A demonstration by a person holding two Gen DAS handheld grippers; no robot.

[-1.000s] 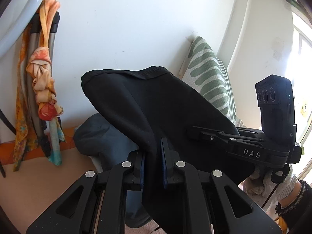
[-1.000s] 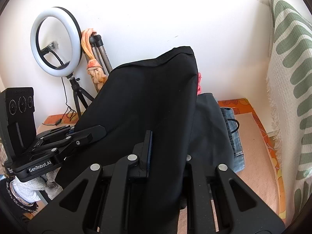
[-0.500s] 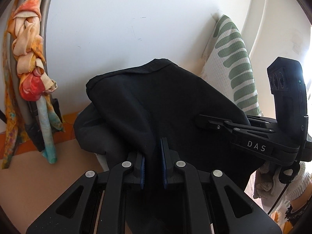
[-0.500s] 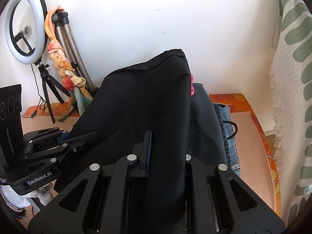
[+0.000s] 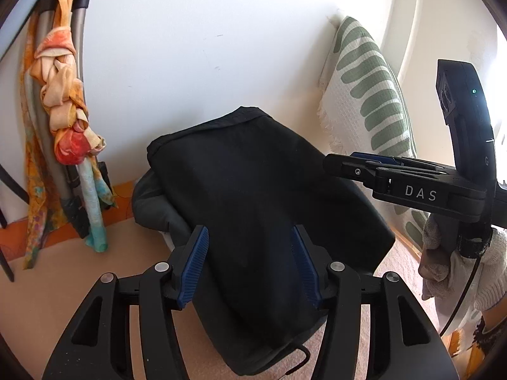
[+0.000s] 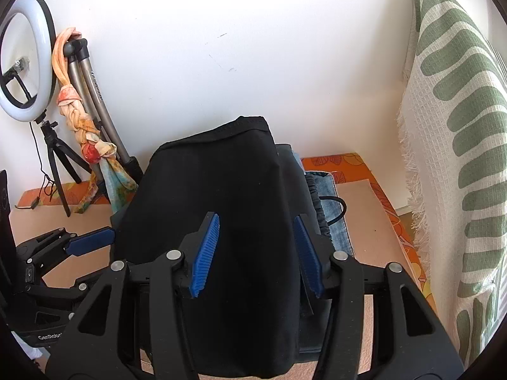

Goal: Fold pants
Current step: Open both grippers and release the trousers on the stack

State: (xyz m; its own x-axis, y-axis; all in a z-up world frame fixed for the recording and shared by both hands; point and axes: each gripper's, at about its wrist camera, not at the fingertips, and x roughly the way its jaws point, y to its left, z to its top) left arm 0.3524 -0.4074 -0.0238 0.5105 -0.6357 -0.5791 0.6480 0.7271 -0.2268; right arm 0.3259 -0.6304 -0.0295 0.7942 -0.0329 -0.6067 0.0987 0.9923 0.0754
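Observation:
Folded black pants (image 5: pixel 253 190) lie on top of a pile of folded clothes, also in the right wrist view (image 6: pixel 221 205). My left gripper (image 5: pixel 250 266) is open, its blue pads on either side of the near end of the pants, not gripping. My right gripper (image 6: pixel 256 253) is open too, astride the pants. The right gripper shows from the side in the left wrist view (image 5: pixel 358 161); the left gripper shows in the right wrist view (image 6: pixel 92 240). Under the black pants lie a dark grey garment (image 5: pixel 152 202) and blue jeans (image 6: pixel 332 212).
A white wall stands close behind the pile. A green-and-white patterned throw (image 6: pixel 459 158) hangs at the right. A tripod with an orange knotted scarf (image 5: pixel 69 126) and a ring light (image 6: pixel 25 63) stand at the left. The surface is beige with an orange patterned border (image 6: pixel 336 161).
Both grippers have opened and let go of the black pants, which have dropped flat onto the pile. Both grippers have pulled back a little.

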